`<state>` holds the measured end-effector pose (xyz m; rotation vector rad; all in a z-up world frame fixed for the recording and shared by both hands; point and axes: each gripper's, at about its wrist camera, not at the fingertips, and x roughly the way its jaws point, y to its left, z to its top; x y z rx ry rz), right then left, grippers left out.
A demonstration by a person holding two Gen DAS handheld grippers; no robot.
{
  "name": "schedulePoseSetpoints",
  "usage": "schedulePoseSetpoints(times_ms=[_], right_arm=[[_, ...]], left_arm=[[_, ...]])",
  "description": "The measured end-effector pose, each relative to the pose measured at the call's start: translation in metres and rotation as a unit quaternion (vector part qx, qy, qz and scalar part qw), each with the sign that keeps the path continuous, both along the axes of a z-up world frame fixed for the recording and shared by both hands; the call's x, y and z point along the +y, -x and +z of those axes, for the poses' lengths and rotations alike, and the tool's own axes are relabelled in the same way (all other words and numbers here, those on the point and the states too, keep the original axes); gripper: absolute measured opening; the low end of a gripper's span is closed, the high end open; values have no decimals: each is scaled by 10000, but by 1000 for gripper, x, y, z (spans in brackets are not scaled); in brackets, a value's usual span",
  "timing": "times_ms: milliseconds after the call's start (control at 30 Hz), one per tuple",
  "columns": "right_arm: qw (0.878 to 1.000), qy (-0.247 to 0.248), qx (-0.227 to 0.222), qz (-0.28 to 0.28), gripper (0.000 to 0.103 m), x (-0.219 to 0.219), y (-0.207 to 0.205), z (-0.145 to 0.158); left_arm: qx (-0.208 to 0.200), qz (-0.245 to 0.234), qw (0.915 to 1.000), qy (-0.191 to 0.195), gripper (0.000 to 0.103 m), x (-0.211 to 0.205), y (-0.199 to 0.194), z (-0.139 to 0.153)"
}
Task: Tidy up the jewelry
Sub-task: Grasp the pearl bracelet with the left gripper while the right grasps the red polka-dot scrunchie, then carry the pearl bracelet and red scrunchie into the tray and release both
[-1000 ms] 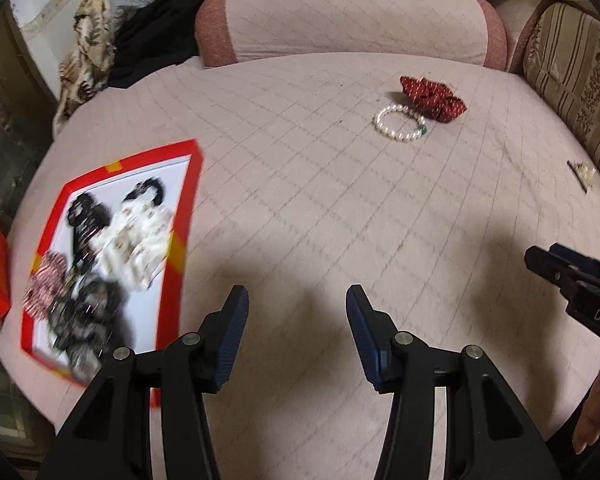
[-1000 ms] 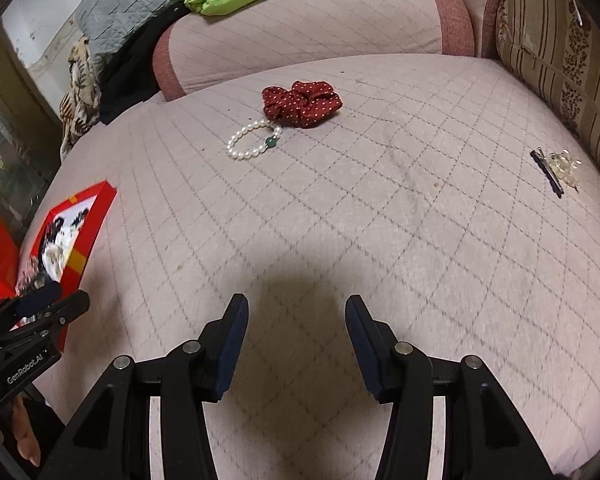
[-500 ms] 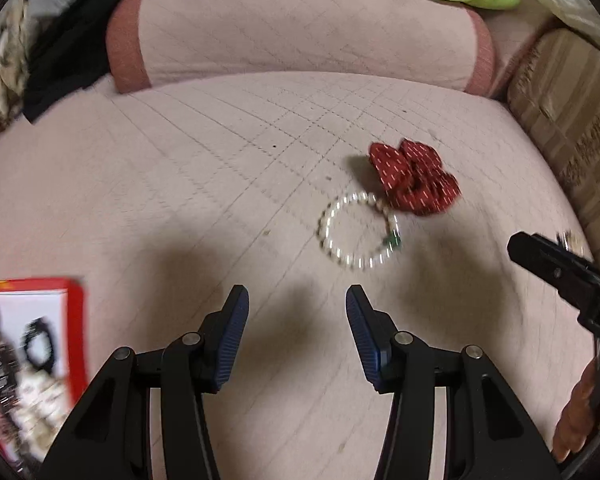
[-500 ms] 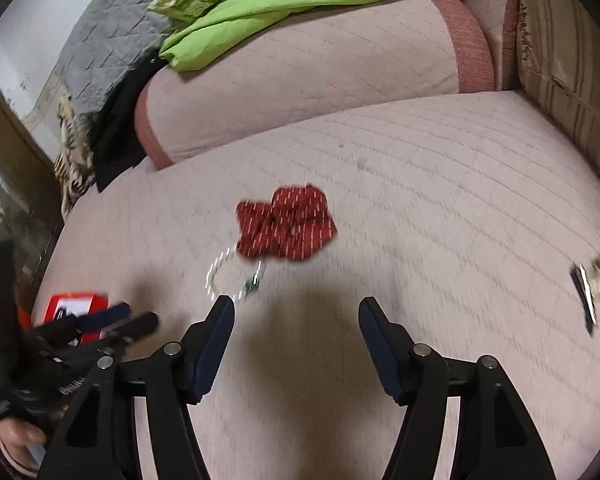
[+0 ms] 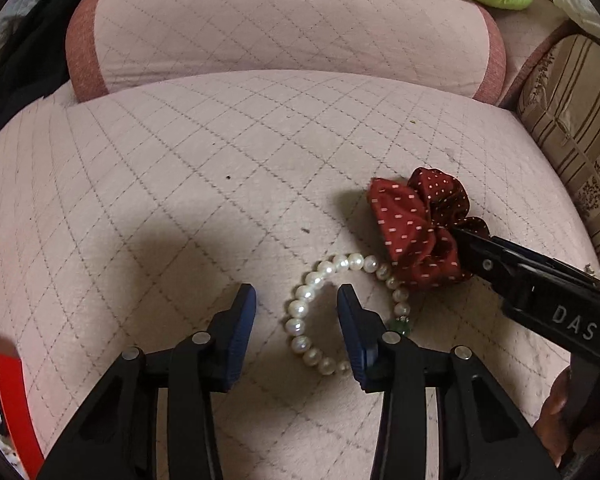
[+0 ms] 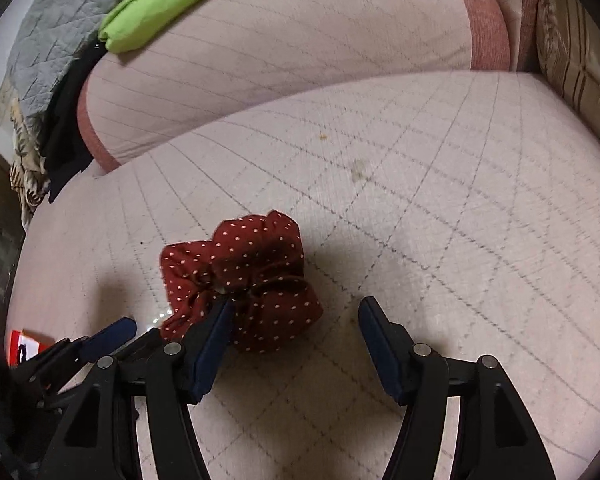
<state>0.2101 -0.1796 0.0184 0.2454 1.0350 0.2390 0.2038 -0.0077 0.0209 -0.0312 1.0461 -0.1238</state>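
The left gripper (image 5: 296, 304), its jaws just narrowing, straddled one side of the pearl bracelet (image 5: 314, 280) on the quilted cushion (image 5: 220, 140), while the right gripper (image 6: 296, 312) gaped wide over the adjoining red dotted scrunchie (image 6: 244, 264).

Quilted pink bed (image 5: 180, 184) bears pearl bracelet (image 5: 305, 294), red scrunchie (image 5: 414, 226).
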Motion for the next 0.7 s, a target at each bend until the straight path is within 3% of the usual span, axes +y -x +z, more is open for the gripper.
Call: schedulePoseSetpoints(times_ms=[67,133,200,233,267,333,433,567,700], right_arm=[[10000,-2,-81,-13,63,2,0,0],[10000,0,-79,-26,48,4,0,-1],[10000,43,-52,-69,25,4,0,-3],[10000,28,-25,-52,19,4,0,-4],[10000,-22,19,-14,11,4,1,-4],[9998,-149,121,46,8,0,5,-4],[9993,-275,226,79,7,-7,19,-1],[9995,-269,137,129,7,-14,47,12],[9995,-290,33,157,7,-21,77,27]], left_arm=[[-95,13,9999,-132,52,-5,2,-2],[-205,54,9995,-220,54,-12,4,-4],[-258,163,9990,-323,54,-14,7,-4],[-236,192,9990,-312,46,-14,8,-3],[-221,212,9990,-310,27,-14,10,-2],[-66,270,9990,-358,9,-12,13,1],[85,352,9993,-80,9,-2,24,10],[-96,271,9995,-122,9,3,51,26],[-160,294,9994,132,9,15,82,47]])
